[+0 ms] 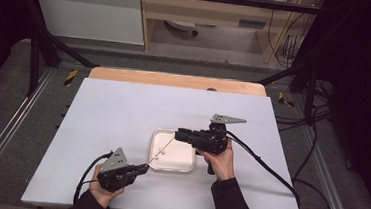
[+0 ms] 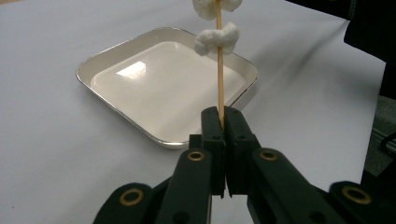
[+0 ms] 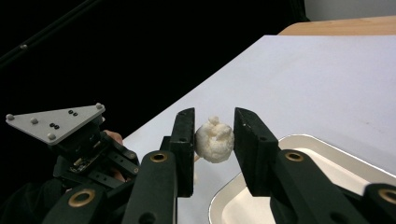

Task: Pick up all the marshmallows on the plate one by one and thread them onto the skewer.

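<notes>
Skewer work sits over the white table cover [image 1: 121, 124], the largest thing here, which carries all else. On it lies the tray [image 2: 116, 56], white w/ a shiny metal rim, square w/ round corners; in the left gripper view it lies just ahead of the jaws and a bit to their left, in the right gripper view its corner shows below and to the right of the jaws.

Next the left gripper [image 2: 222, 122]: its jaws are pressed fully together on the low end of the wooden skewer [image 2: 219, 74], so the stick rises straight out from between the tips. The right gripper [image 3: 214, 140] has its jaws at narrow-to-medium width, w/ a white puffy piece [image 3: 214, 141] between the pads. The left pad looks to be touching the piece; on the right pad side a thin gap seems to remain, and I cannot tell for sure if it presses.

The skewer is thin and light, and in the high view it runs across the tray from one gripper to the other. Two more white pieces are threaded on it, ahead of the left jaws: the lower piece [image 2: 216, 38] and, just beyond, the upper piece [image 2: 205, 7], partly cut by the frame edge.
</notes>
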Available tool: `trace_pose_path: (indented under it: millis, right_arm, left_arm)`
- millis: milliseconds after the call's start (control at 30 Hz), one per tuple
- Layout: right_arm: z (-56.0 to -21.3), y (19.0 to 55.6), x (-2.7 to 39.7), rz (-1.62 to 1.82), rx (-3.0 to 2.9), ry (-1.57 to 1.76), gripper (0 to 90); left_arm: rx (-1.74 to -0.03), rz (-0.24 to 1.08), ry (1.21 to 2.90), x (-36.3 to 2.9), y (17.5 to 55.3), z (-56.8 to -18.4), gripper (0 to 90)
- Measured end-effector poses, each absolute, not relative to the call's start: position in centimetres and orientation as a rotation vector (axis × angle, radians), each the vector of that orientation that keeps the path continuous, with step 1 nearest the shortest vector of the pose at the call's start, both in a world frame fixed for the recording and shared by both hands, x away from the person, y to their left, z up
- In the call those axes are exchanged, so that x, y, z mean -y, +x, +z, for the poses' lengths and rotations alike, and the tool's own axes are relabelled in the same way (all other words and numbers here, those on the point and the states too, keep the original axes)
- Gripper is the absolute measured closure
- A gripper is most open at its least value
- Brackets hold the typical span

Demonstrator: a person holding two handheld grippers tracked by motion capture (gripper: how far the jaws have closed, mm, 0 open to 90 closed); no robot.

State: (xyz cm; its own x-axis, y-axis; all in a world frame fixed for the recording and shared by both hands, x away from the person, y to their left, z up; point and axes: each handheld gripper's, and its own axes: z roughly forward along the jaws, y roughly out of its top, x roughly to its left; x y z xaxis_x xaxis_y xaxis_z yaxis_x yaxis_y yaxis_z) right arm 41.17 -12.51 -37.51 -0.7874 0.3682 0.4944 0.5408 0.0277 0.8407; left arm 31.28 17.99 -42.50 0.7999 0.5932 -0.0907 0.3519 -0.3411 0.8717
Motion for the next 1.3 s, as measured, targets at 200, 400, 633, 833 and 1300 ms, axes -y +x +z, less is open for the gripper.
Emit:
trace_pose_path:
  millis: [200, 400, 633, 833, 1300]
  right_arm:
    - [-37.8, 41.3, 12.3, -1.852, 2.139, -0.954, 70.1]
    - [-38.3, 41.3, 11.9, -1.828, 2.113, -0.944, 70.8]
    - [-38.8, 41.2, 11.6, -1.805, 2.097, -0.938, 72.7]
    - [-39.5, 40.8, 11.1, -1.76, 2.107, -0.912, 74.0]
    - [-40.3, 40.2, 10.5, -1.752, 2.142, -0.902, 73.0]
  left_arm:
    - [-0.701, 0.296, 1.961, -18.0, 31.2, -42.5, 88.2]
    - [-0.695, 0.297, 1.968, -18.0, 31.2, -42.6, 88.2]
    - [-0.684, 0.294, 1.969, -18.0, 31.2, -42.6, 88.2]
    - [-0.683, 0.296, 1.966, -17.8, 31.2, -42.6, 88.2]
    - [-0.696, 0.291, 1.979, -17.5, 31.2, -42.8, 88.2]
